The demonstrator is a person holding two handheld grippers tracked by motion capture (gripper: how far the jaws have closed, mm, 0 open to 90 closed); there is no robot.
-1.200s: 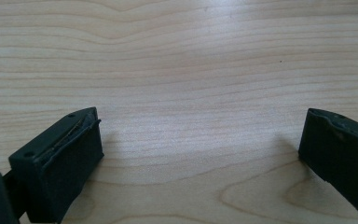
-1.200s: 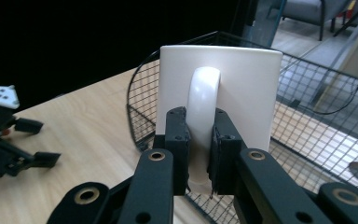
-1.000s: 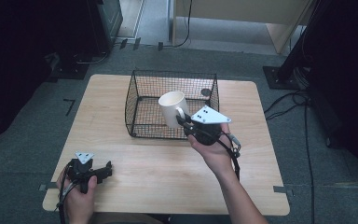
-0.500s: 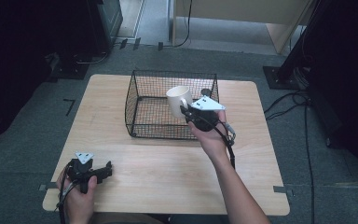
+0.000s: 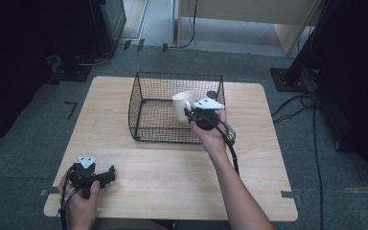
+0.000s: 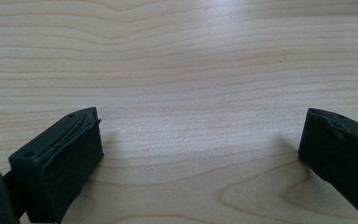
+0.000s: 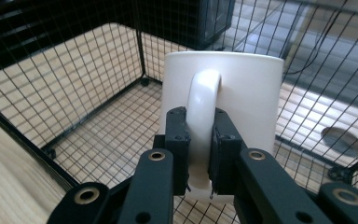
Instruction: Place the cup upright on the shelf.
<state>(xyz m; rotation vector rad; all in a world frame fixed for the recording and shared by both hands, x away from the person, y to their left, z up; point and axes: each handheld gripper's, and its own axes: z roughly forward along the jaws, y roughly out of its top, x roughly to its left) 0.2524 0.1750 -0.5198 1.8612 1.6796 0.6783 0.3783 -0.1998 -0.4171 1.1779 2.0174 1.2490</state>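
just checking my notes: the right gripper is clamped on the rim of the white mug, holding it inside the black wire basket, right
Not quite. The right gripper is clamped on the handle of the white mug, not its rim; the right gripper view shows both jaws pressed on the handle. The rest stands: the mug is held inside the black wire basket.

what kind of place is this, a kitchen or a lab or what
Most likely a lab or recording workspace, not a kitchen: a bare wooden table on grey carpet, loose cables across the floor, and dark equipment stands around it.
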